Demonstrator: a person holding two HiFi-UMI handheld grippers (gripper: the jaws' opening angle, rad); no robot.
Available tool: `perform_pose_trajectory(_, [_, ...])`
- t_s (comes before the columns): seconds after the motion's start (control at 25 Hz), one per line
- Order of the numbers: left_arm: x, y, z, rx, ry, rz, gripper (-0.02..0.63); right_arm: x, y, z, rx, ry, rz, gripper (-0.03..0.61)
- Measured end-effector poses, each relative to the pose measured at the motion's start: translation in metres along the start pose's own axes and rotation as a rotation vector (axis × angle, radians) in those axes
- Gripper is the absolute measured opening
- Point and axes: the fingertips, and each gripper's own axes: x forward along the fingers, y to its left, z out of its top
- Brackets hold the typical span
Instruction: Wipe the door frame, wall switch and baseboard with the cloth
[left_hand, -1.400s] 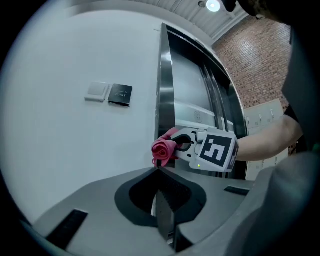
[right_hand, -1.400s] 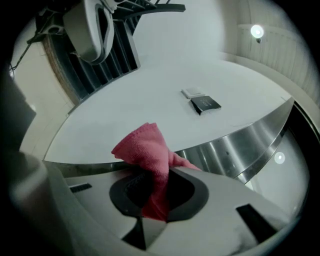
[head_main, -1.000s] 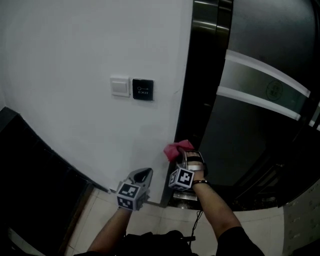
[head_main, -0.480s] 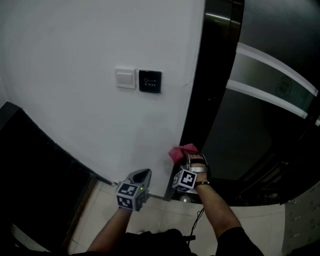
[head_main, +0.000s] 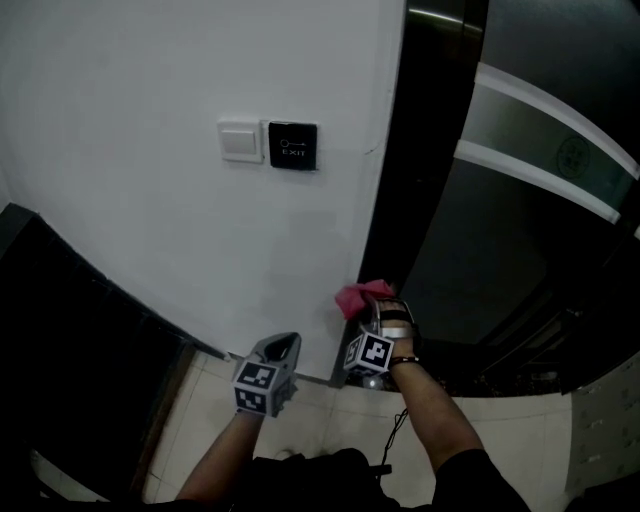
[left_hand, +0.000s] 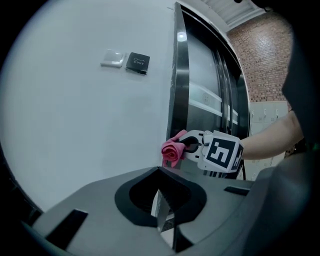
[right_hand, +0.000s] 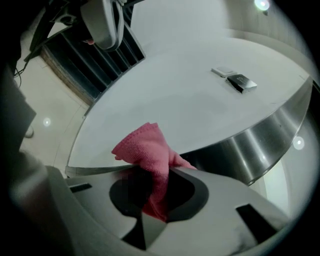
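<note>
A pink cloth (head_main: 358, 298) is bunched in my right gripper (head_main: 376, 306), which is shut on it. The cloth is pressed against the corner where the white wall meets the dark metal door frame (head_main: 410, 180), low down near the floor. In the right gripper view the cloth (right_hand: 147, 150) sticks out of the jaws toward the frame (right_hand: 260, 145). A white wall switch (head_main: 240, 141) and a black exit button (head_main: 292, 146) sit higher on the wall. My left gripper (head_main: 284, 346) hangs to the left of the cloth, shut and holding nothing.
A black panel (head_main: 70, 340) runs along the wall's lower left. Pale floor tiles (head_main: 330, 425) lie below my arms. The dark glass door (head_main: 540, 130) with a frosted band stands to the right. A slatted grille (right_hand: 85, 60) shows low in the right gripper view.
The right gripper and cloth have slid lower along the frame edge, farther below the switch. The left gripper has dropped slightly with it.
</note>
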Motion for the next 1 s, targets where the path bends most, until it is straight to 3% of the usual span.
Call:
perform_pose_trajectory(0.24, [-0.001,0.006,-0.012,-0.026,0.009,0.016,-0.008,0.005,0.022,-0.007,0.090,0.043,0.060,0.058])
perform_pose_trajectory(1.0, [-0.008,0.025,-0.032,-0.063,0.045,0.063,-0.008,0.018,0.069,-0.019,0.103,0.067,0.163,0.060])
